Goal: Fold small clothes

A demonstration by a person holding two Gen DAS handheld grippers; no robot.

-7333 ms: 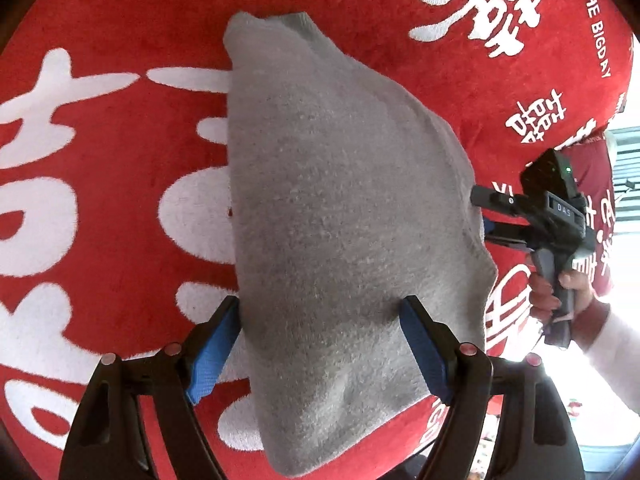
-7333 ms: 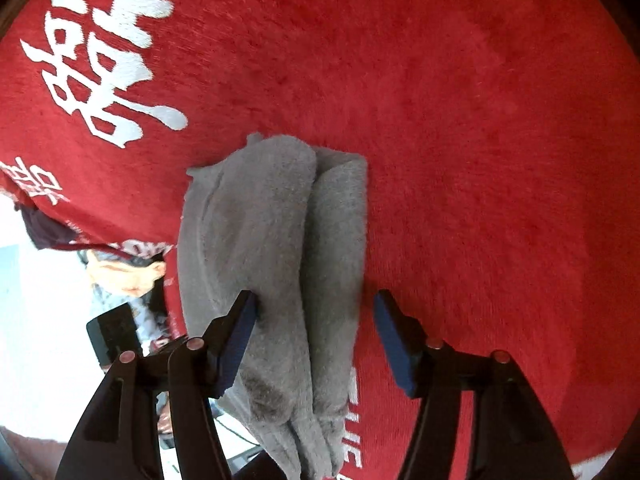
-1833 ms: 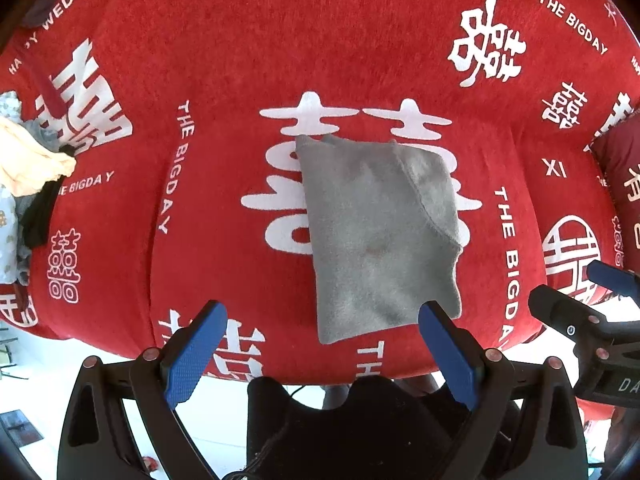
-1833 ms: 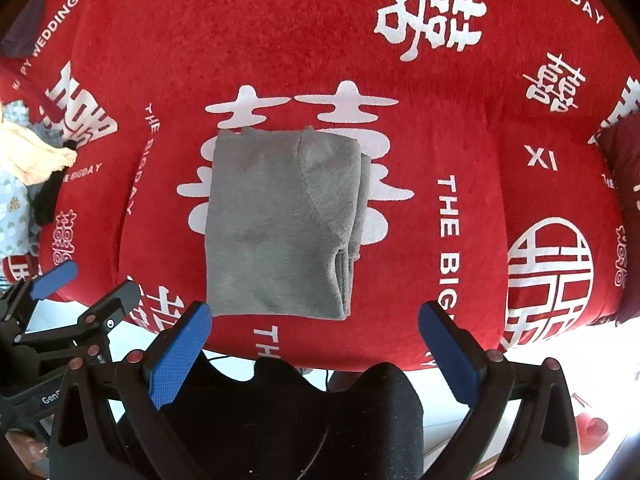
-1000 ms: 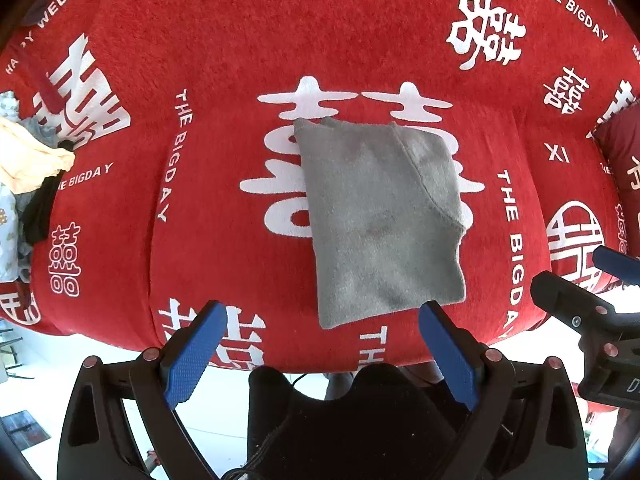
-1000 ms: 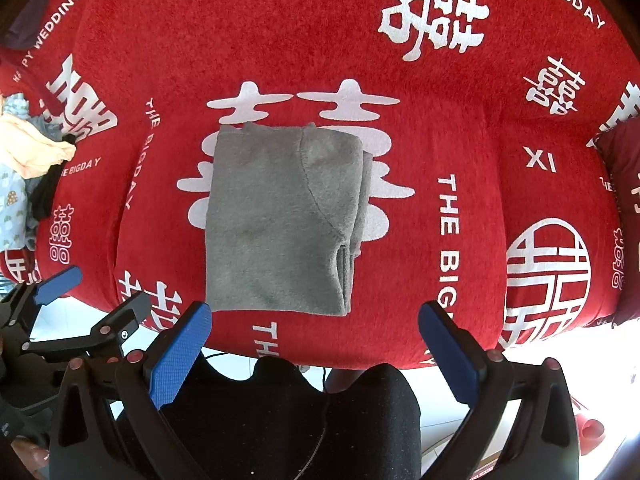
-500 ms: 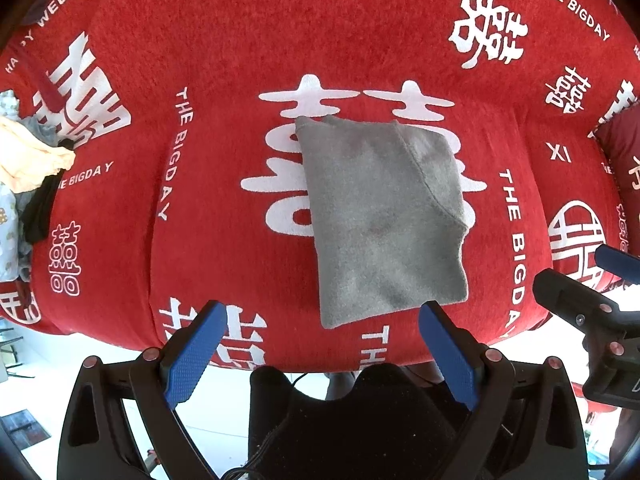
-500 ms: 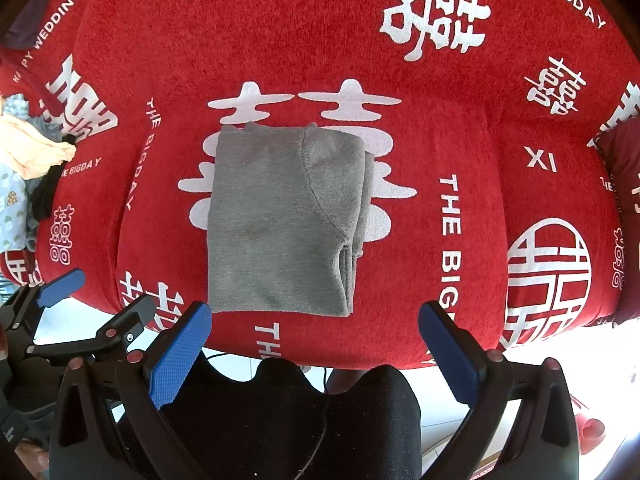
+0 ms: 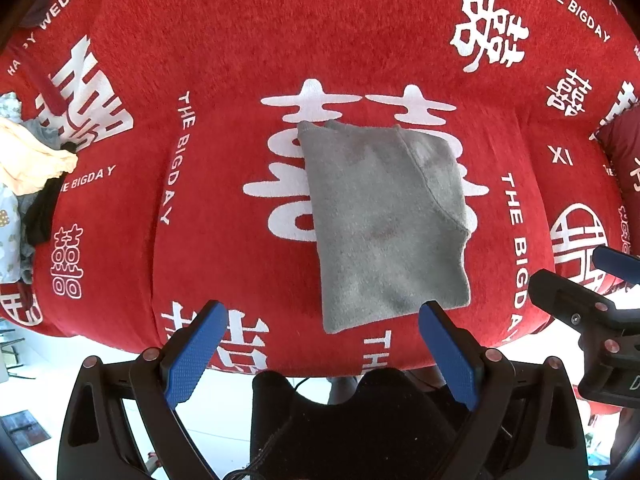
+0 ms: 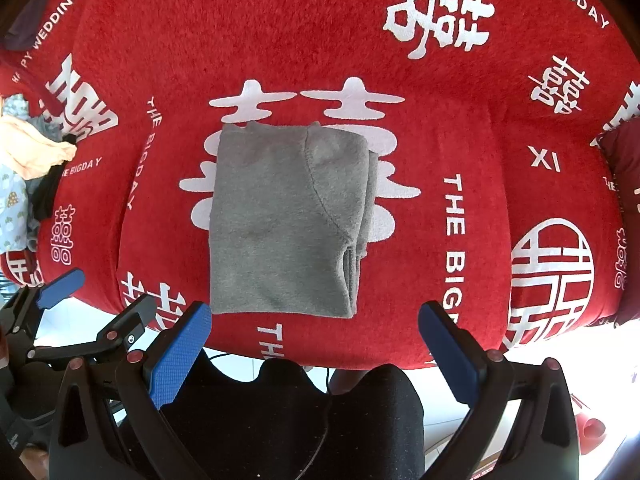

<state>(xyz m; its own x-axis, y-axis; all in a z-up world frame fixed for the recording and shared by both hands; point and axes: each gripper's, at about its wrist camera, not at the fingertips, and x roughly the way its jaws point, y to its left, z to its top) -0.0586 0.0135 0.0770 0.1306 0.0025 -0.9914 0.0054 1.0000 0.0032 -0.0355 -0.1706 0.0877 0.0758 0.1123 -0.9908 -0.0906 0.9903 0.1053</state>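
A grey fleece garment [image 9: 384, 220] lies folded into a neat rectangle on the red cloth [image 9: 240, 40] with white characters; it also shows in the right wrist view [image 10: 288, 220], its stacked layers visible along the right edge. My left gripper [image 9: 322, 322] is open and empty, held back above the cloth's near edge. My right gripper [image 10: 316, 322] is open and empty too, just short of the garment's near edge. Each gripper appears at the edge of the other's view.
A pile of other small clothes [image 9: 24, 184], yellow, black and pale printed, sits at the far left of the cloth, also in the right wrist view [image 10: 28, 176]. A dark red cushion [image 10: 624, 152] lies at the right edge. Black-clad knees [image 10: 296, 412] are below.
Seven seconds ago both grippers were down at the grey garment, jaws either side of it. Since then they have drawn back and up. Over the last second almost nothing has moved.
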